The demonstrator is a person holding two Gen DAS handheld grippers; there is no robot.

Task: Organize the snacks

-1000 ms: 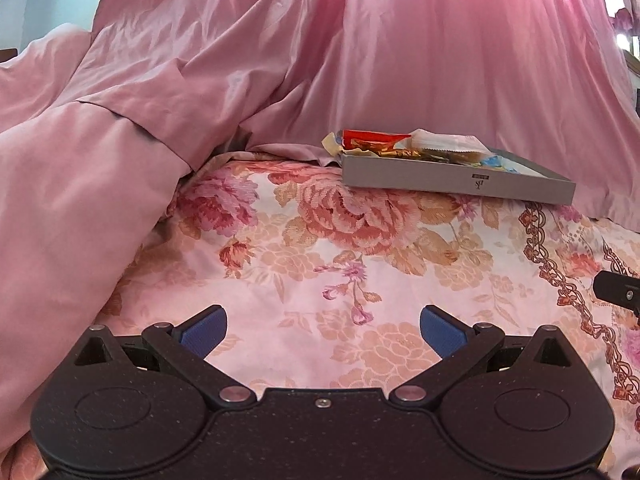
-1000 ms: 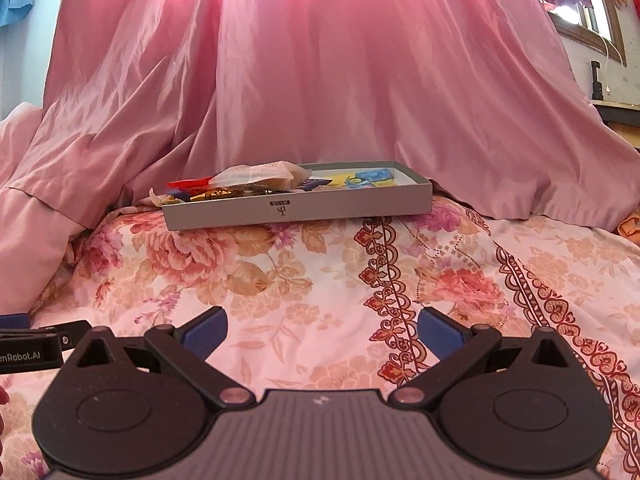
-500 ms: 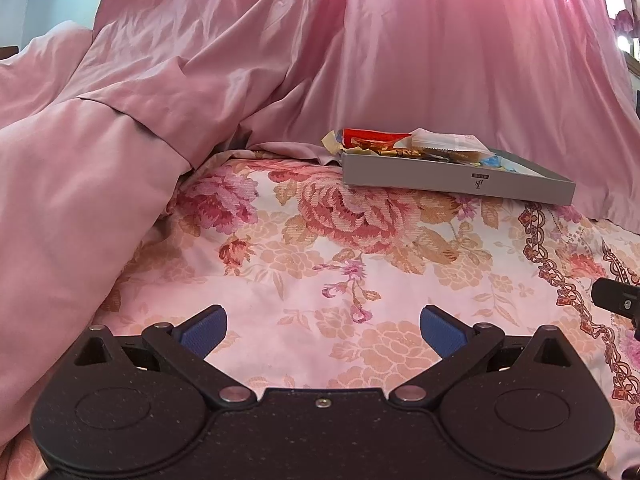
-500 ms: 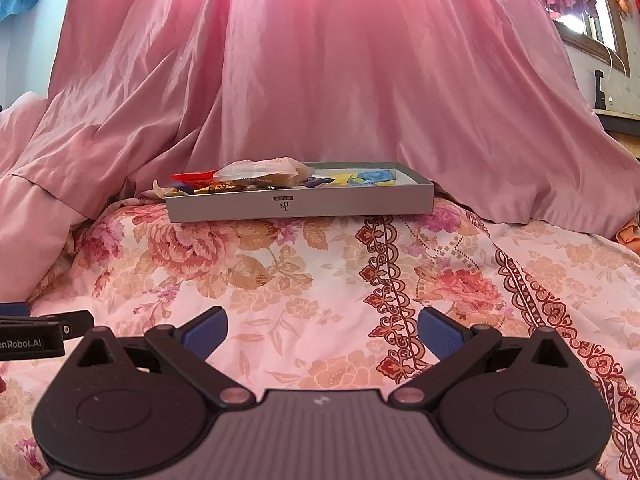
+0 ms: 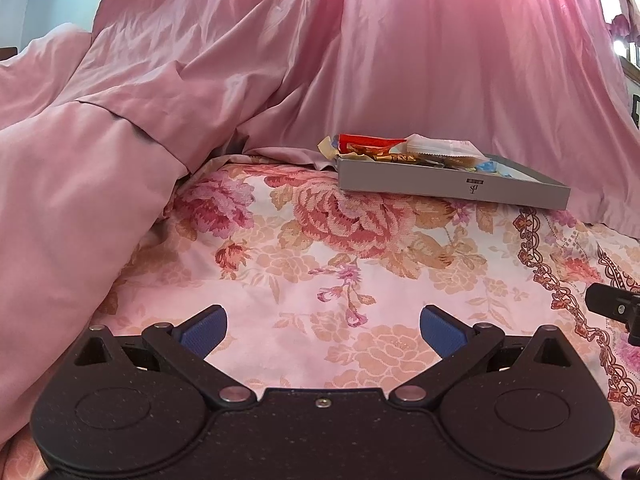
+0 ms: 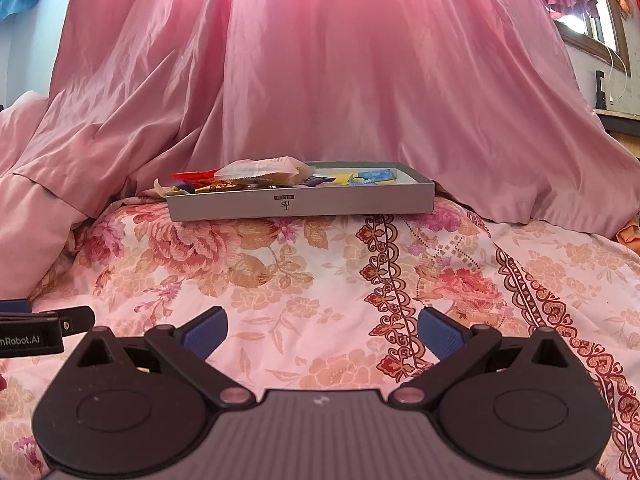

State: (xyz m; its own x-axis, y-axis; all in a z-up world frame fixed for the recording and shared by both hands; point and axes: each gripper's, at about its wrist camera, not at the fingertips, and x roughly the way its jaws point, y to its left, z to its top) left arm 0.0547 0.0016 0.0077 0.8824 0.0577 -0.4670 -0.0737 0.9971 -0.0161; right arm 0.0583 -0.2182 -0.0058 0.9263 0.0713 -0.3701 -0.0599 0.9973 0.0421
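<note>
A shallow grey box (image 6: pixel 300 203) lies on the flowered bedspread, far ahead of both grippers; it also shows in the left wrist view (image 5: pixel 452 186). It holds several snack packets: a red one (image 5: pixel 370 142), a white one (image 6: pixel 264 168), gold ones and blue and yellow ones (image 6: pixel 370 177). A cream wrapper (image 6: pixel 162 188) hangs over its left end. My left gripper (image 5: pixel 323 330) is open and empty, low over the bedspread. My right gripper (image 6: pixel 322 332) is open and empty, also low and well short of the box.
A pink curtain (image 6: pixel 340 80) hangs behind the box. A bunched pink quilt (image 5: pixel 72 184) rises on the left. A window ledge (image 6: pixel 616 116) shows at the far right. Each gripper's edge appears in the other's view, the right one (image 5: pixel 614 306) and the left one (image 6: pixel 36 330).
Both grippers have crept slightly forward and the views tilted a little. The box and snacks have not moved. Both stay open.
</note>
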